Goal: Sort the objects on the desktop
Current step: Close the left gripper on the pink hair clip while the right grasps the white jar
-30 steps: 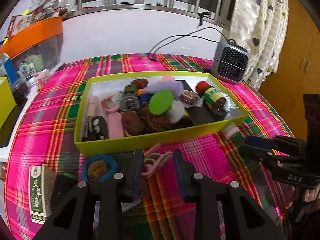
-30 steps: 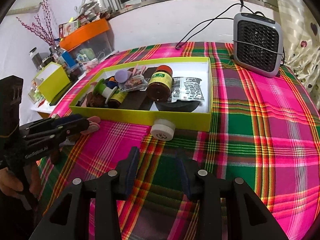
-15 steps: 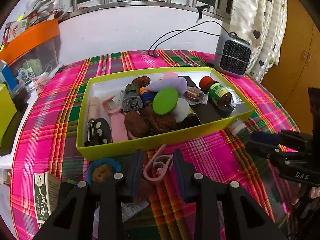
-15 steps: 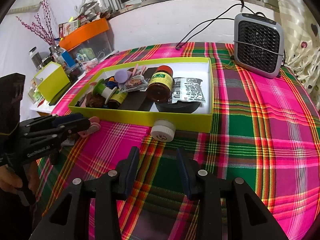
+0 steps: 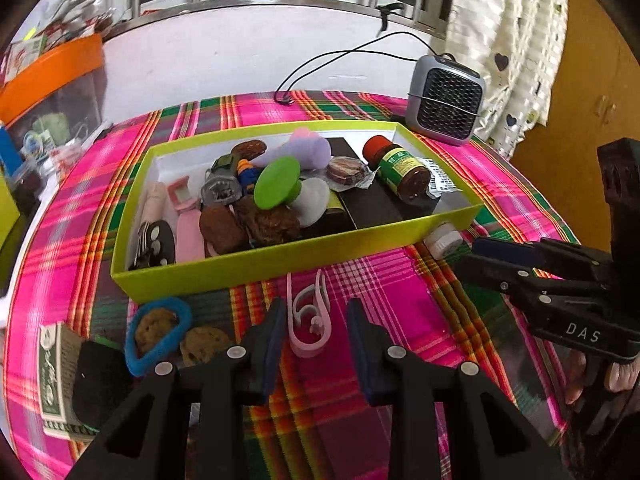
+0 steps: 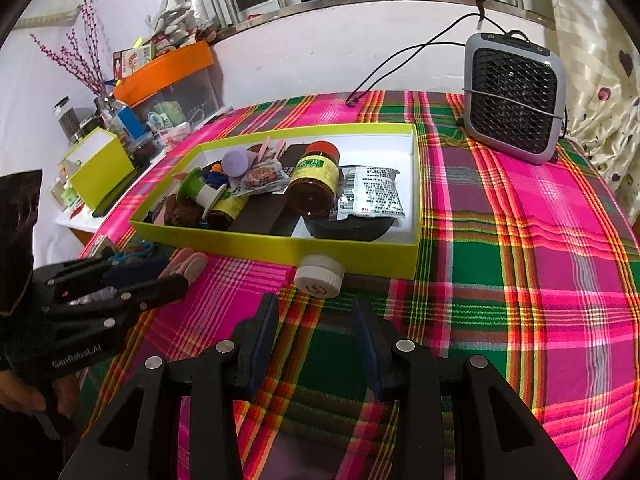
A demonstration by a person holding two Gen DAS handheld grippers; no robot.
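A pink plastic clip (image 5: 310, 320) lies on the plaid cloth between the fingers of my left gripper (image 5: 316, 312), which is open; the pads do not press it. From the right wrist view the same left gripper (image 6: 172, 276) hovers low by the clip (image 6: 188, 264). My right gripper (image 6: 314, 312) is open and empty, just short of a white round jar (image 6: 320, 276) resting against the front wall of the yellow-green box (image 6: 280, 244). The box (image 5: 300, 256) holds several items, among them a brown jar with a red lid (image 5: 400, 168) and a green disc (image 5: 278, 184).
Left of the clip sit a blue ring around a cookie (image 5: 158, 334), another cookie (image 5: 202, 346), a black block (image 5: 100, 376) and a small green-and-white carton (image 5: 54, 372). A grey heater (image 6: 514, 100) stands back right, an orange-lidded bin (image 6: 168, 68) and a yellow box (image 6: 100, 168) back left.
My left gripper has drawn back a little from the box, so more of the pink clip shows between its fingers. The right gripper has kept still.
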